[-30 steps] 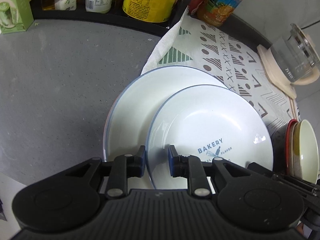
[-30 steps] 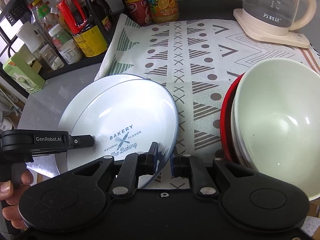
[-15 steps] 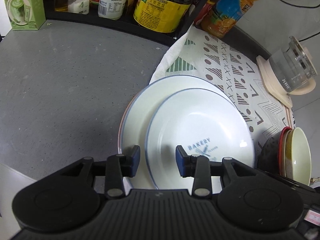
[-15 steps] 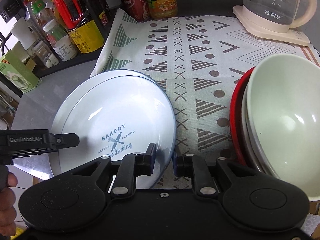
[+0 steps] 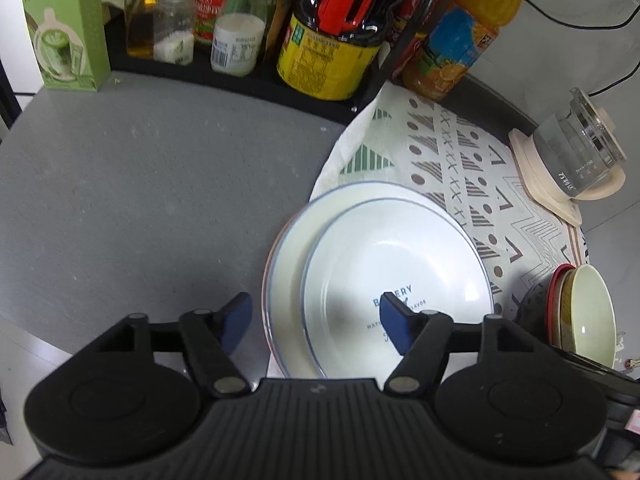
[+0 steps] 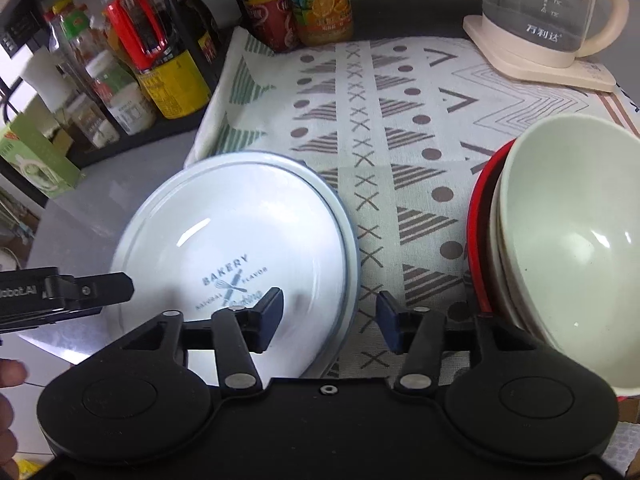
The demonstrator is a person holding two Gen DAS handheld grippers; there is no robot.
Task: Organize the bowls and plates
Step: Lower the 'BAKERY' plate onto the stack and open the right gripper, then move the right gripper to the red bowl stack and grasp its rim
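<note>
A white "BAKERY" plate (image 5: 400, 264) lies flat on a larger white plate (image 5: 292, 248) at the patterned cloth's left edge. It also shows in the right wrist view (image 6: 236, 236). My left gripper (image 5: 314, 320) is open wide, above the near rim of the plates and holds nothing. My right gripper (image 6: 330, 316) is open wide, straddling the plates' right rim without gripping. A stack of bowls (image 6: 560, 240), pale green on top with a red one beneath, stands to the right, and also shows in the left wrist view (image 5: 580, 312).
Bottles and jars (image 5: 328, 40) line a black shelf at the back. A green carton (image 5: 64, 28) stands at back left. A glass kettle (image 6: 540, 12) on a cream base sits at back right. The patterned cloth (image 6: 400, 120) covers the right side; the grey counter (image 5: 140, 200) is on the left.
Both grippers have let go of the BAKERY plate and opened wide. The plate now rests flat on the larger plate. Both grippers have drawn back and up.
</note>
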